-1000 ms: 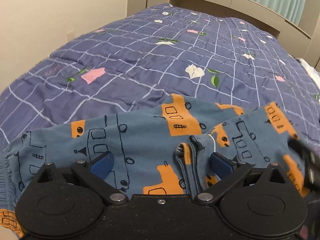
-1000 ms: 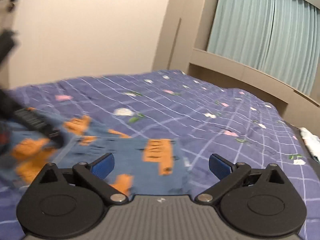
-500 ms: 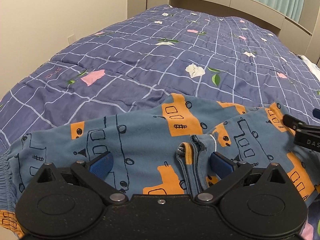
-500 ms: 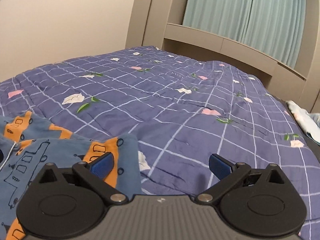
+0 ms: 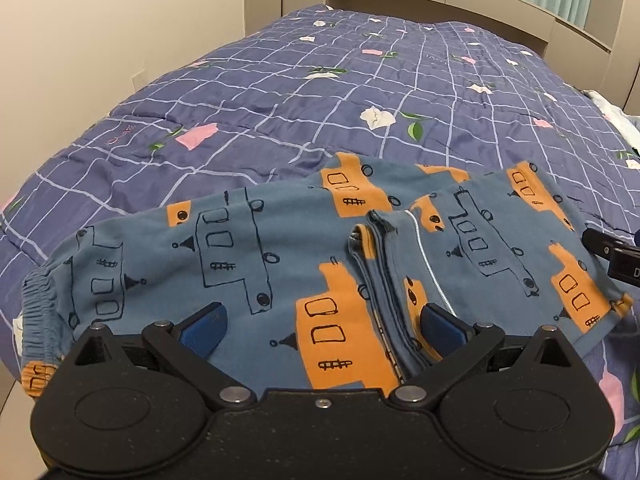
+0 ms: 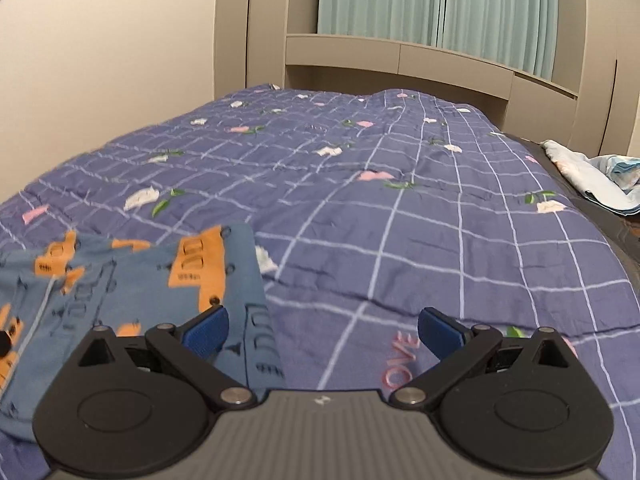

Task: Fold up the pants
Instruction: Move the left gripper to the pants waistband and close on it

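Both your left gripper [image 5: 322, 320] and right gripper [image 6: 322, 326] gape wide, empty, over the pants [image 5: 280, 248]. Grab lower right in the blurred right view and you probably pinch the quilt [image 6: 400, 220] too.

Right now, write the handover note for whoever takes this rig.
Left gripper: open, empty, low over the pants.
Right gripper: open, empty, at the pants' right edge, over the quilt.
Pants: spread crosswise on the quilt, waistband at left, one layer already lying over another at the middle.
Left: grip and finish the folds.
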### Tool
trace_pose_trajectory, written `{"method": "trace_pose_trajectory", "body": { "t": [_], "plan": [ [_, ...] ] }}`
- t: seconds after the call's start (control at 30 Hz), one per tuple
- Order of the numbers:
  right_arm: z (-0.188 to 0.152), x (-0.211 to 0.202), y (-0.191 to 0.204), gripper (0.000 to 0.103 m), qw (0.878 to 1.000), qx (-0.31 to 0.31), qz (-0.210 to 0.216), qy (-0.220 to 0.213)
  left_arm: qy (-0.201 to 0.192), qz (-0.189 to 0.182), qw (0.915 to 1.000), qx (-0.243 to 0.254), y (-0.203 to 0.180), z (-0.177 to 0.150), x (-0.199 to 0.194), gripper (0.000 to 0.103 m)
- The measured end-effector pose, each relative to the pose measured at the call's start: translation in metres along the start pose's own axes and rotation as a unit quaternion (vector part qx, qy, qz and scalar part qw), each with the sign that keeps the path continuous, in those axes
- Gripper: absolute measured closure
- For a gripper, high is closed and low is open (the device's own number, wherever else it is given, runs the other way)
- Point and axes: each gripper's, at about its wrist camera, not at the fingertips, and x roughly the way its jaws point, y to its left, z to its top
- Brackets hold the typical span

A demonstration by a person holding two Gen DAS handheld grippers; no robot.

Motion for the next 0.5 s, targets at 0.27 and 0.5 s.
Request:
{"method": "trace_pose_trajectory", "body": {
  "t": [0.27,0.5],
  "plan": [
    [0.0,-0.018,0.001,0.0,1.0,0.009,-0.002,-0.011,0.002,-0.001,1.0,-0.003,0.004,-0.002,-0.01,0.001],
    [-0.005,-0.021,0.007,0.0,1.0,0.016,-0.01,0.002,0.003,0.006,1.0,-0.004,0.006,-0.006,-0.016,0.001]
  ]
}}
